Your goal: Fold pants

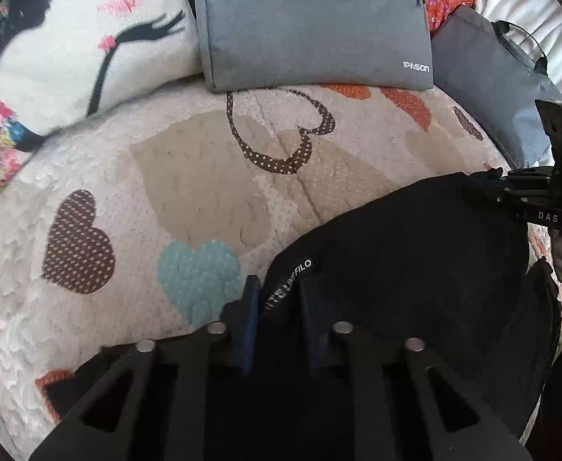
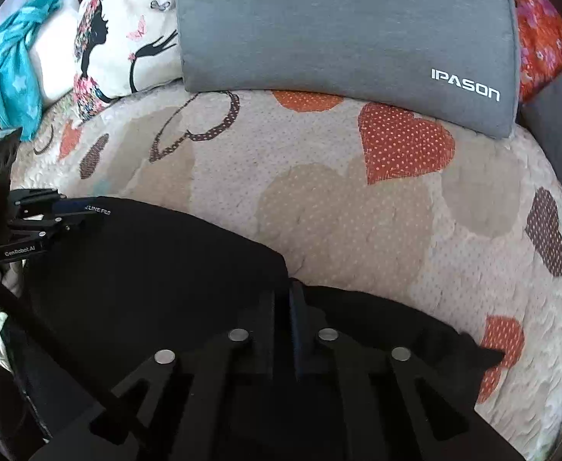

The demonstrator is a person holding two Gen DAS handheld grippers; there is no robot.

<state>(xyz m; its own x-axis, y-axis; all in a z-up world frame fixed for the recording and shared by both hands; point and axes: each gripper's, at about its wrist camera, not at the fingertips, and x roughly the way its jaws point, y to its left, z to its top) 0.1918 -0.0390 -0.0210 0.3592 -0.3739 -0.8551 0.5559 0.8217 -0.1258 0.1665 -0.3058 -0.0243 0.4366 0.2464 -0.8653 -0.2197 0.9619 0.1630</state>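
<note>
The black pants (image 1: 415,253) lie on the heart-print bed (image 1: 204,176). The left gripper (image 1: 277,307) is clamped on their labelled edge. The right gripper (image 2: 281,307), jaws nearly together, pinches another edge, near a grey bag (image 2: 342,30).

I log pants (image 1: 415,253) as solid black w/ white lettering on a black tab at the edge. Bedspread (image 1: 127,176) reads cream, textured, w/ polka-dot hearts in brown, orange, teal & tan, plus a brown dotted heart outline. Laptop bag (image 2: 338,27) is heather grey, white "IPASON" logo. Pillow (image 2: 127,34) is white w/ black silhouette figure, pink butterflies, floral patch. Cloth (image 2: 12,65) at far left is teal w/ pale stars. Fabric (image 2: 542,30) at right: orange-red w/ pink flowers.
</note>
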